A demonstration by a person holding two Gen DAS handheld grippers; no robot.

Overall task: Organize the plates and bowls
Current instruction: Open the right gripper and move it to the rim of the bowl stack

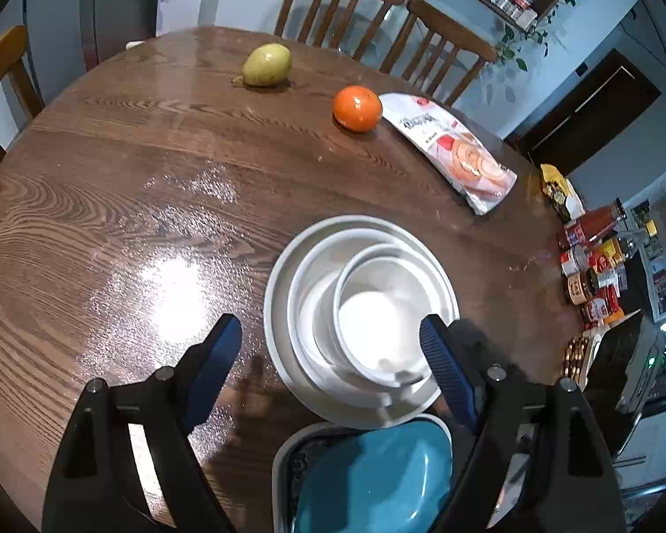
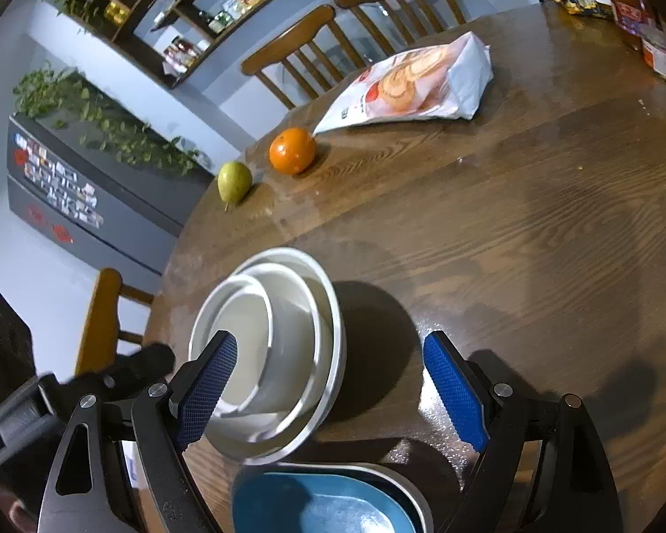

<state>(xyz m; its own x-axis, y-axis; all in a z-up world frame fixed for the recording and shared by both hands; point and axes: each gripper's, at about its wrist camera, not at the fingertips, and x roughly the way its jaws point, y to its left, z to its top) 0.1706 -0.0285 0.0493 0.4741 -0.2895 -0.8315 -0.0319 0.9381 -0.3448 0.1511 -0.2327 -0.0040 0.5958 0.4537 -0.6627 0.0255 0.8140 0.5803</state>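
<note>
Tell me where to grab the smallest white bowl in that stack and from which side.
Pinch the rim of the smallest white bowl from above, one finger inside and one outside. It sits upright and off-centre in the larger white bowls, so its wall is mostly sunk; probably only the rim is free. The far side, toward the orange, looks clearest, since the blue dish crowds the near side.

blue dish (image 1: 373,479) cut off btm, jars (image 1: 595,266) blurry

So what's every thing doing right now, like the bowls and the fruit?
White bowls: nested, upright, empty.
Blue dish: sits on a grey plate, nearest the cameras.
Orange: resting on the table.
Pear: lying on its side.
Snack bag: lying flat.
Left gripper: open, holding nothing.
Right gripper: open, holding nothing.
</note>
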